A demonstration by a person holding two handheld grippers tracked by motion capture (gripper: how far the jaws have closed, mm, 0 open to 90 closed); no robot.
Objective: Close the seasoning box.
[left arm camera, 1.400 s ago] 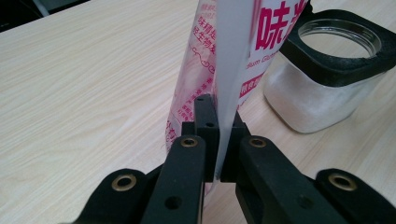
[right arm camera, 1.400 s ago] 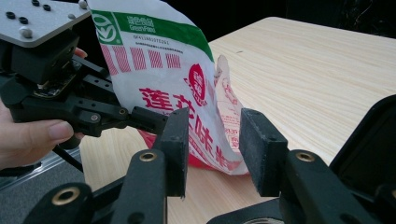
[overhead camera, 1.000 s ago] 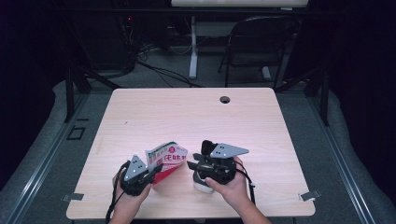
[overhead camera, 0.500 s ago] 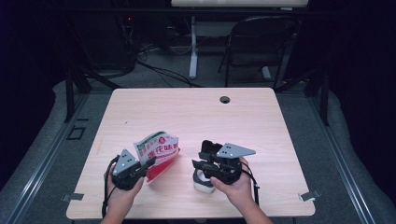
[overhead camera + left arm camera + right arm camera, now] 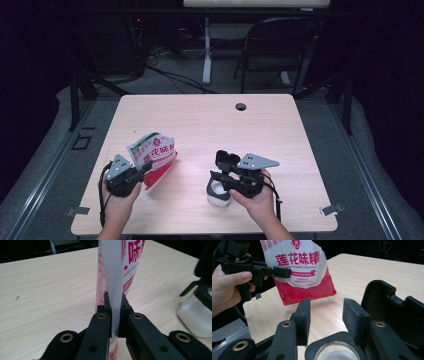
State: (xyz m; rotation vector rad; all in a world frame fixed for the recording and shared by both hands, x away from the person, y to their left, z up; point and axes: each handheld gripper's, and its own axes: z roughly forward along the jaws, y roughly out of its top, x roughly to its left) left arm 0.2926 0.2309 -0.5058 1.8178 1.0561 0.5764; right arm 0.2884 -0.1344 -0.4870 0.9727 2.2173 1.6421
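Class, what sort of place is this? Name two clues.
Probably a lab or recording room, not a kitchen: a bare wooden table with a cable hole, trailing floor cables, and a folding chair in dark surroundings.

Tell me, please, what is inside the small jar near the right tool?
The right gripper view looks into the open jar: a white, grainy powder lies inside. The black lid ring hides its edges, so how full it is cannot be seen.

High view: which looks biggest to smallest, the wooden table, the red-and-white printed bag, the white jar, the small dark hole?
1. Light wooden table
2. Red-and-white printed bag
3. White jar, partly hidden by the right gripper
4. Small dark hole
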